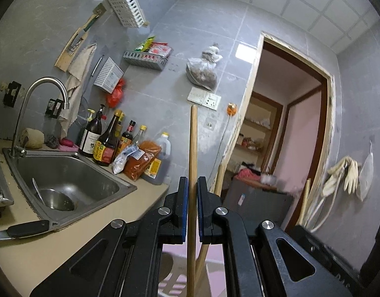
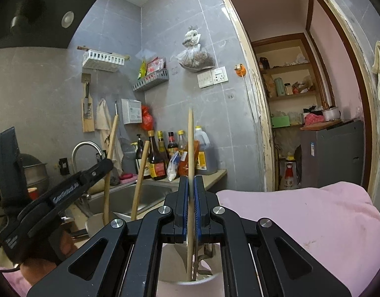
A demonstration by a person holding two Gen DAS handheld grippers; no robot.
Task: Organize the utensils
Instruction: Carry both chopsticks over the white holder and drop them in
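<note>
My left gripper [image 1: 193, 183] is shut on an upright wooden utensil handle [image 1: 193, 143]; a second wooden handle [image 1: 218, 180] leans just to its right. In the right wrist view the left gripper [image 2: 100, 167] grips one wooden handle [image 2: 110, 148] standing in a metal cup [image 2: 95, 220], with another handle [image 2: 141, 173] beside it. My right gripper [image 2: 190, 182] is shut on a thin wooden stick [image 2: 190, 143] that reaches down into a white holder [image 2: 204, 281] below the fingers.
A steel sink [image 1: 66, 180] with a bowl and a tap [image 1: 41, 94] lies left. Sauce bottles [image 1: 108, 138] line the counter. A knife [image 1: 21, 230] lies at the counter's front edge. White wall baskets [image 1: 126, 6] hang above. A pink cloth [image 2: 301, 222] and doorway [image 2: 301, 99] are right.
</note>
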